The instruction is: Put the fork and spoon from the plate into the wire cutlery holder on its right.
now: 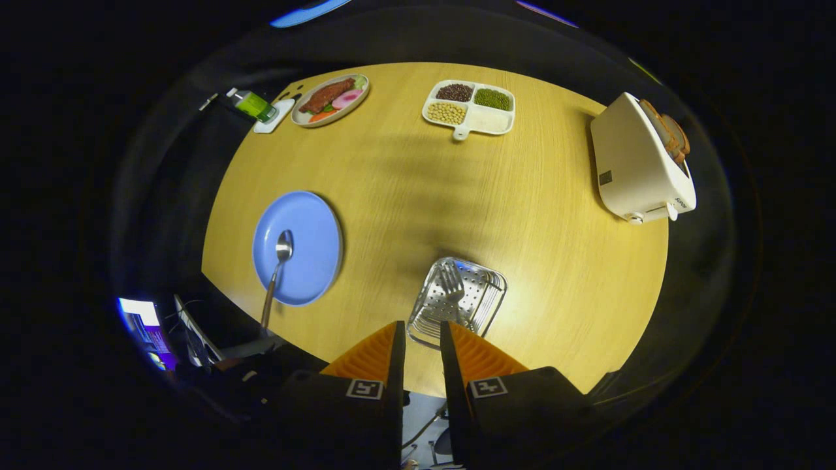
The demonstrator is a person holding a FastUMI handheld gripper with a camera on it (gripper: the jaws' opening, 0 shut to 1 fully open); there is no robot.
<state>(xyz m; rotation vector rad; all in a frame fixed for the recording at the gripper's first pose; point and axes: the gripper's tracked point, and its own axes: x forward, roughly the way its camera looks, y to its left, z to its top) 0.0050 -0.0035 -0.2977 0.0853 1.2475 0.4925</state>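
A blue plate (pixel 313 228) lies on the round wooden table, to the left of and beyond my fingers. A metal spoon (pixel 277 274) rests on it, bowl near the plate's middle and handle sticking out over the near rim and the table edge. The wire cutlery holder (pixel 486 307) stands to the plate's right, just ahead of my fingertips. A fork (pixel 450 287) lies inside it, tines pointing away. My gripper (pixel 423 333) hovers above the holder's near edge. Its fingers are a narrow gap apart with nothing held between them.
A white toaster (pixel 637 166) with bread in it stands at the far right. A divided tray of beans (pixel 470 108) and a plate of food (pixel 330 99) sit along the far edge, a green bottle (pixel 253 104) beside that plate.
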